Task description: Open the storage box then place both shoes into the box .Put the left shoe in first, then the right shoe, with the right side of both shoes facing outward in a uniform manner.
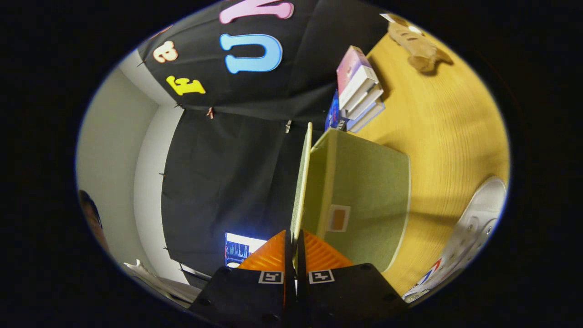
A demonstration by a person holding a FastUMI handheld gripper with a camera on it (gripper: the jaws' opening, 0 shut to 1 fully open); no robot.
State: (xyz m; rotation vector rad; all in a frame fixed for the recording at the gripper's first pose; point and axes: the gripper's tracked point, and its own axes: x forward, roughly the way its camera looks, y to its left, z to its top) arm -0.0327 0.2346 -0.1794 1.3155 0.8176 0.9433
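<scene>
The view is rolled sideways. My gripper (295,239) is shut on the thin lid (301,182) of the green storage box (364,200), both orange fingers (273,255) pressing its edge. The lid is lifted away from the box body, with a narrow gap open between them. A small label patch (338,218) is on the box's side. One white shoe (469,237) with red and blue trim lies on the wooden table (455,118), apart from the box and off to the side of the fingers.
A stack of books (360,91) stands beyond the box against the black cloth wall. A brown plush toy (416,43) lies farther along the table. A lit screen (241,248) and a pale wall (109,159) are behind the lid's side.
</scene>
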